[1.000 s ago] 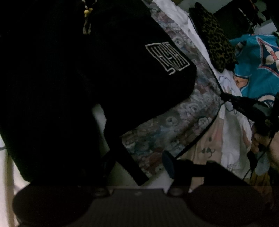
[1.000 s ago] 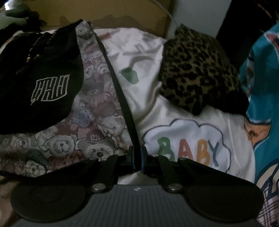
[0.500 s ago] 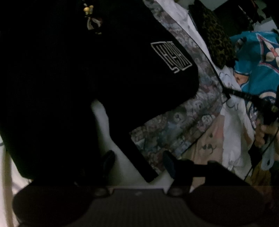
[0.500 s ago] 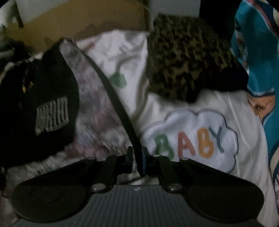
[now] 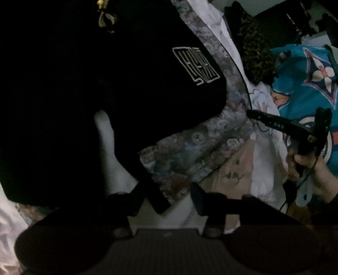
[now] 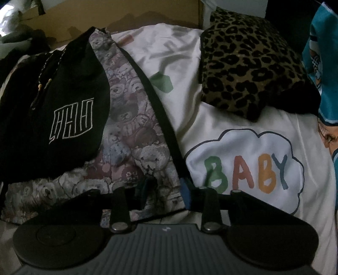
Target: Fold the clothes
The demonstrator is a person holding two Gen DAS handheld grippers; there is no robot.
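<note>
A black garment [image 5: 105, 95] with an outlined logo [image 6: 71, 120] lies on a teddy-bear print cloth [image 6: 131, 135] edged with black trim [image 6: 160, 118]. My left gripper [image 5: 163, 196] hangs over the cloth's near corner. Its jaws are closing, the black trim corner [image 5: 154, 196] lies between them, and no pad visibly presses on it. My right gripper [image 6: 165, 188] sits at the cloth's other corner. Its jaws are opening, with the trimmed edge loose between the fingers. In the left wrist view the right gripper [image 5: 253, 114] shows at the right, held by a hand [image 5: 306, 165].
A leopard-print cushion [image 6: 249, 69] lies on the white sheet with a "BABY" cloud [image 6: 245, 169]. A teal cartoon blanket [image 5: 306, 84] is bunched at the right. A cardboard box [image 6: 105, 19] stands behind the clothes.
The right gripper's jaws, shut on the black trim before, have parted and let it go. The left jaws have narrowed around the trim corner. Both hands stayed about where they were.
</note>
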